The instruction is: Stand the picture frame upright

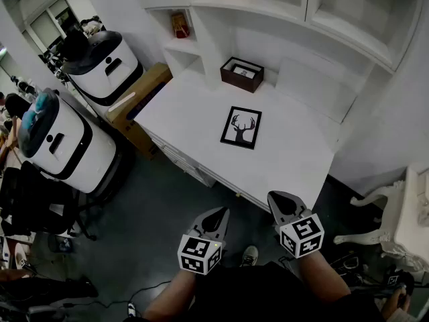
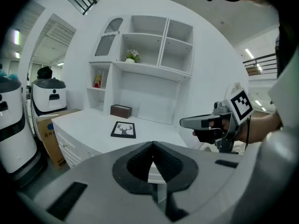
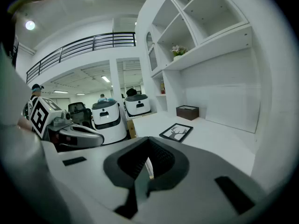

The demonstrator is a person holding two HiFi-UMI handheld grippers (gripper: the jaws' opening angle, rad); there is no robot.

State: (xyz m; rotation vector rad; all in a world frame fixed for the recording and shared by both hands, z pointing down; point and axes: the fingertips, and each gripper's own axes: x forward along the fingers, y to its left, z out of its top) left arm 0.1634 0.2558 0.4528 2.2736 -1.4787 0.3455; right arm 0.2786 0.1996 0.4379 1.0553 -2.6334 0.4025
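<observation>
I hold both grippers in front of the white desk, at its near edge and above the dark floor. The left gripper has its two jaws pressed together with nothing between them. The right gripper is the same: its jaws are together and empty. Both point forward and a little downward, toward the desk, and neither touches it. They are side by side, with the right one closer to the desk edge.

The picture frame lies flat on its back near the middle of the desk, well apart from both grippers. It is black, with a white picture of a deer head with antlers facing up.

Farther back, against the shelf unit, stands a dark brown box, apart from the frame. To the left of the desk I see a cardboard box and two white rounded machines on the floor.
</observation>
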